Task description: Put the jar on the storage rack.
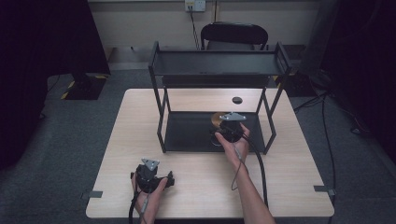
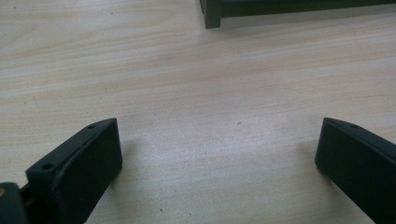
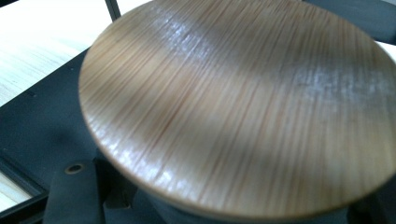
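A round wooden lid [image 3: 238, 102] with a dark body under it sits over the lower shelf of a black two-level rack [image 1: 187, 135]; in the high view the lid [image 1: 216, 118] peeks out just left of my right gripper [image 1: 231, 127]. My right gripper [image 3: 224, 212] is shut on the dark body beneath the wooden top, and its jaws are mostly hidden under the lid. My left gripper [image 1: 161, 179] rests low over the table near the front left. Its jaws stand wide open in the left gripper view [image 2: 219, 140], with bare tabletop between them.
The light wooden table [image 1: 140, 121] carries the rack at its middle. A rack leg [image 2: 212, 14] stands ahead of the left gripper. A small black disc [image 1: 237, 100] lies behind the rack. A black chair [image 1: 233, 35] stands beyond the table. Cables trail from both grippers.
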### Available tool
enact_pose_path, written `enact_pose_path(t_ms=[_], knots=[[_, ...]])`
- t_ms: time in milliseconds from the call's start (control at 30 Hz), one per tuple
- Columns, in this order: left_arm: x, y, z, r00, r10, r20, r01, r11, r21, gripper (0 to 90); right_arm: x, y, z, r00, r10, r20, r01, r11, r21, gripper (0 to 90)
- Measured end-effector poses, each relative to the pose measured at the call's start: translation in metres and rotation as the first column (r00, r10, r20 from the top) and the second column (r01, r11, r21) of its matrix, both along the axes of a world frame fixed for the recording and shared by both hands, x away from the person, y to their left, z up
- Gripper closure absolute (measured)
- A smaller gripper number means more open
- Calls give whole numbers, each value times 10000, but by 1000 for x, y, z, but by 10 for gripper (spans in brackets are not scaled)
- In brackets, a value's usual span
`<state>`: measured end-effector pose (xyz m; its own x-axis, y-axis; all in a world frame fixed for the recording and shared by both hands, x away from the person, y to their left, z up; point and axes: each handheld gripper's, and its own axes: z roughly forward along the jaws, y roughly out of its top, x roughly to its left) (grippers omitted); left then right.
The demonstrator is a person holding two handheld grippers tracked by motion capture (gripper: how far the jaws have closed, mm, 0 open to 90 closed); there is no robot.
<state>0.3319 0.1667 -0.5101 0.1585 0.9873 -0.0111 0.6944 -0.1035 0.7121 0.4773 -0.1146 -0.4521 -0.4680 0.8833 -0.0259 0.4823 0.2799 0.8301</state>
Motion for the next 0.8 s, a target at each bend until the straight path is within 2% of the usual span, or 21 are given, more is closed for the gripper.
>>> enact_pose_path(t_ms=[333,367,400,433,467,500,533,567,800], knots=[[0,0,0,10000,-3,-1,3,10000,3,1,2,0,1,9998,59,-183,-58,10000,14,255],[0,0,0,10000,0,1,0,10000,1,1,2,0,1,9998,94,-186,-91,9998,196,212],[0,0,0,10000,0,1,0,10000,1,1,2,0,1,9998,94,-186,-91,9998,196,212],[0,0,0,10000,-2,-1,2,10000,3,1,2,-1,2,9998,64,-180,-59,9996,262,149],[0,0,0,10000,-2,-1,2,10000,3,1,2,-1,2,9998,64,-180,-59,9996,262,149],[0,0,0,10000,-1,0,1,10000,1,1,3,0,2,9998,62,-195,-58,9997,221,83],[0,0,0,10000,-1,0,1,10000,1,1,3,0,2,9998,62,-195,-58,9997,221,83],[0,0,0,10000,-1,-2,1,10000,2,1,3,0,2,9997,-18,-228,20,10000,91,42],[0,0,0,10000,-2,0,2,10000,2,1,1,-1,6,9997,-120,-191,123,9998,162,14]])
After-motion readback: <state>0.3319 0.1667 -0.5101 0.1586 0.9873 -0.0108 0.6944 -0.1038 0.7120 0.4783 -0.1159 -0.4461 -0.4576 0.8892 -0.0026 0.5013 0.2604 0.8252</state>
